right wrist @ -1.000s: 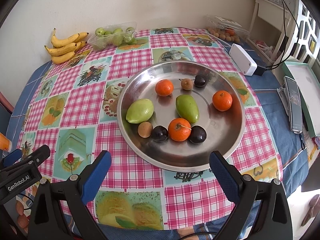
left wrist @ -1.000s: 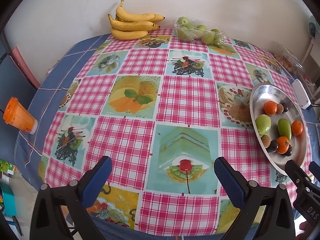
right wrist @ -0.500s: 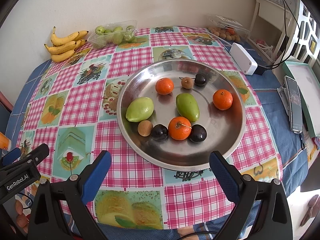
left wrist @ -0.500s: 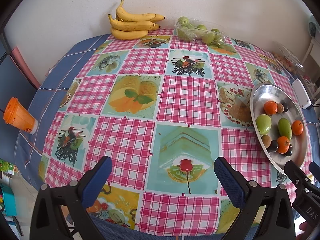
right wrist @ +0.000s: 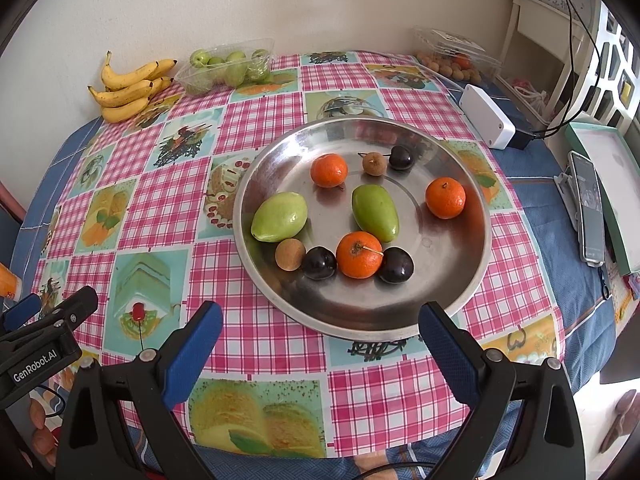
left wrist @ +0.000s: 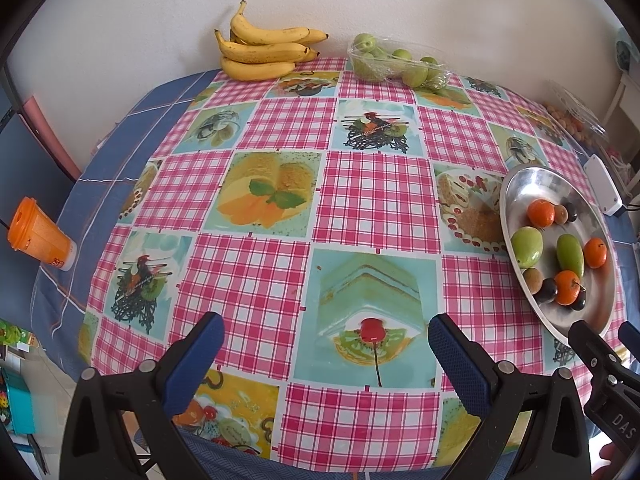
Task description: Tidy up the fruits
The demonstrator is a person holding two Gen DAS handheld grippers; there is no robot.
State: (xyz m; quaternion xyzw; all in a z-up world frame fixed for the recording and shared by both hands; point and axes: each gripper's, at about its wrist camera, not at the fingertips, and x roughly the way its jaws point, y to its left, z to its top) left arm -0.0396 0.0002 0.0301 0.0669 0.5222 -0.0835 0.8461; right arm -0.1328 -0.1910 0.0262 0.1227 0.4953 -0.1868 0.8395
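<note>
- Steel plate [right wrist: 472, 280] on the desk [right wrist: 168, 208] holds mixed fruit: tangerines [right wrist: 359, 255], green mangoes [right wrist: 375, 207], dark plums [right wrist: 318, 263].
- Our right tongs [right wrist: 320, 354] gape empty before it; left tongs [left wrist: 326, 360] likewise, over bare cloth.
- We'd approach the nearest tangerine from above, closing gently.

Left wrist view: looks from the table's near edge across the checked tablecloth [left wrist: 376, 200] toward the wall.
Right wrist view: faces the same way, further right, close over the metal plate [right wrist: 472, 280].
Shared: bananas [left wrist: 264, 50], plate, cloth.
</note>
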